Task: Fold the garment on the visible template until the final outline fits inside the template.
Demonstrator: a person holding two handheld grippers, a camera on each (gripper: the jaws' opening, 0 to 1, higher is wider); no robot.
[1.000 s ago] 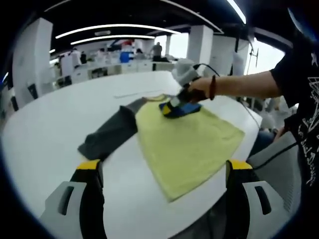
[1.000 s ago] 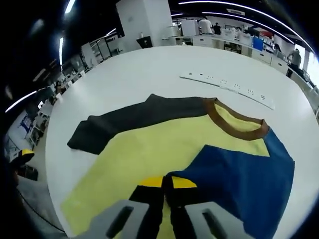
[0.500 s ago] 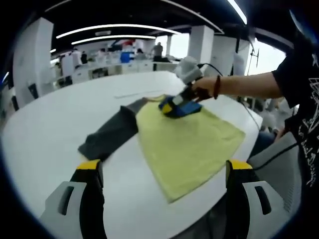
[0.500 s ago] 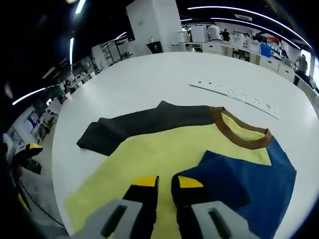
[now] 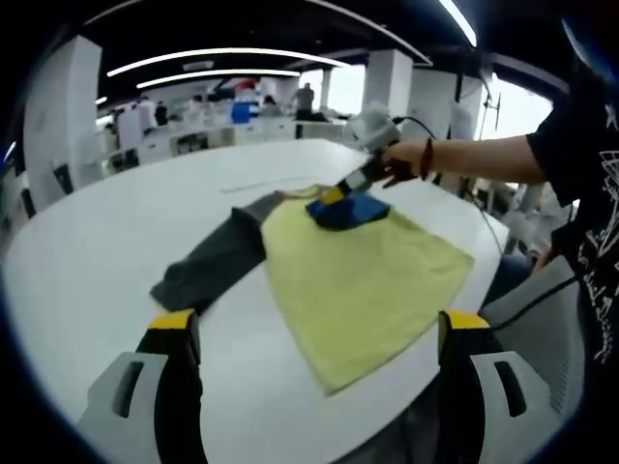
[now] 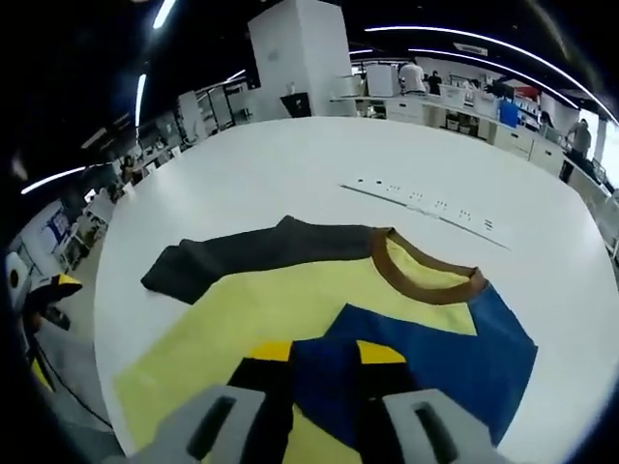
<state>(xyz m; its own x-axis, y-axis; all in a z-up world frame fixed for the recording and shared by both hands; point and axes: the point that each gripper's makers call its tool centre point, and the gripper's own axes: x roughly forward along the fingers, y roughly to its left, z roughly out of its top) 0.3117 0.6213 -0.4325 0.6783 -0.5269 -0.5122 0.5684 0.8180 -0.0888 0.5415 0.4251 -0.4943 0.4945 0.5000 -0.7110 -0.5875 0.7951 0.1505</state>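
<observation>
A yellow T-shirt (image 5: 363, 275) lies flat on the round white table (image 5: 97, 242). Its dark grey sleeve (image 5: 208, 261) is spread out to the left. The blue sleeve (image 5: 353, 210) is folded over onto the yellow body. In the right gripper view the brown collar (image 6: 426, 280) sits above the blue sleeve (image 6: 435, 338). My right gripper (image 6: 326, 353) is open, its jaws apart over the blue fold. In the left gripper view a hand holds the right gripper (image 5: 337, 196) at the blue sleeve. My left gripper (image 5: 319, 324) is open wide at the near table edge, holding nothing.
A long white strip with dark marks (image 6: 426, 201) lies on the table beyond the collar. The person's bare arm (image 5: 474, 159) and black shirt (image 5: 590, 193) fill the right side. A dark cable (image 5: 527, 300) hangs near the table edge. Desks and people stand far behind.
My right gripper went from shut on the blue sleeve to open, letting it go. It lifted a little above the fold. The left gripper has stayed put.
</observation>
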